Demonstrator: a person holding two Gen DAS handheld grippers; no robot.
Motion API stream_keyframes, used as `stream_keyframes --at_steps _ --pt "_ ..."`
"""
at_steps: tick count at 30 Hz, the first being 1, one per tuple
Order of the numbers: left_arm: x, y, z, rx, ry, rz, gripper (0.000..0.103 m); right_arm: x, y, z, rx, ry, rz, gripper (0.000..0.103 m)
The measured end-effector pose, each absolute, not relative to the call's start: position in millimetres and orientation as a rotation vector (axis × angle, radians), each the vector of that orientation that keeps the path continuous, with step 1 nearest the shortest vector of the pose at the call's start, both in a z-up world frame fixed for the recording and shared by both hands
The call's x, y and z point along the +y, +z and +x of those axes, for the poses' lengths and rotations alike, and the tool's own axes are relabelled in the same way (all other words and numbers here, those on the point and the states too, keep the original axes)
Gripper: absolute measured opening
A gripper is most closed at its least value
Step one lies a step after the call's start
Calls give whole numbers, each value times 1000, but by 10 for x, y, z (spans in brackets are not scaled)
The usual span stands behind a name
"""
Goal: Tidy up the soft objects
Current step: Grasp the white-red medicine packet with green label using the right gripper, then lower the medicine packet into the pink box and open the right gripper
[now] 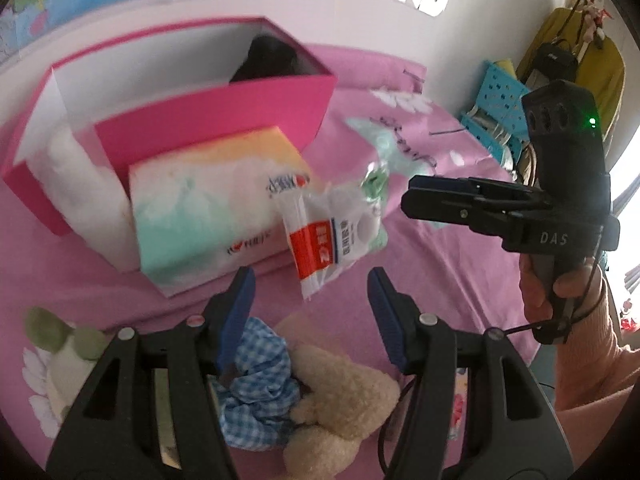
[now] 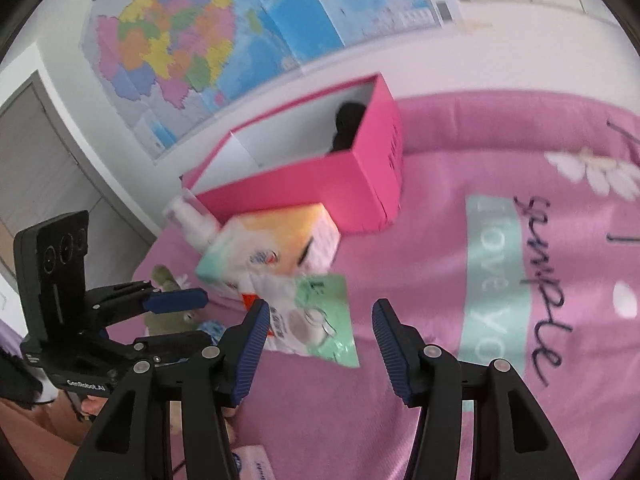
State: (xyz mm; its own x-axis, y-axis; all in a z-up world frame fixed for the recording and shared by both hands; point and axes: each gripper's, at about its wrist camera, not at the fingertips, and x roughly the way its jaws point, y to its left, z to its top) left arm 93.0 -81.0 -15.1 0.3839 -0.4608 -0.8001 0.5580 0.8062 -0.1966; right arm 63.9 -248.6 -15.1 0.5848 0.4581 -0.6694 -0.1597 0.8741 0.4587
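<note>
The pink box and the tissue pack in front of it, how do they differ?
The pink box is larger, rigid and open-topped with a white inside and something dark in it; the tissue pack is smaller, closed and soft-looking. The box is plain pink outside; the pack fades from orange to teal with printed logos. Both sit on the pink bedspread, side by side.

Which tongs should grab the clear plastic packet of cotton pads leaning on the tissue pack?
Probably right. The open right tongs frame the clear plastic packet of cotton pads between their blue fingers. The open left tongs sit lower, over the cream plush toy.
</note>
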Motion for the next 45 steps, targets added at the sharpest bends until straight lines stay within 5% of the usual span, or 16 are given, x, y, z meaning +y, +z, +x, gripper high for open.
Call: stream_keyframes --at_steps 9,17,20,24,45 --pt "-964 -363 1062 1050 -658 90 60 -2470 -375 699 905 393 409 54" --pt "-1055 -502 1165 1119 -696 48 35 -2423 -445 742 905 437 425 54" --pt "-1056 -497 1163 1108 -685 52 35 -2373 -441 729 906 443 389 37" --pt "-1021 -444 1148 1098 -700 29 34 -2364 -399 682 894 448 376 30" --pt "-812 630 1565 843 -579 75 35 -2238 564 1228 722 489 299 29"
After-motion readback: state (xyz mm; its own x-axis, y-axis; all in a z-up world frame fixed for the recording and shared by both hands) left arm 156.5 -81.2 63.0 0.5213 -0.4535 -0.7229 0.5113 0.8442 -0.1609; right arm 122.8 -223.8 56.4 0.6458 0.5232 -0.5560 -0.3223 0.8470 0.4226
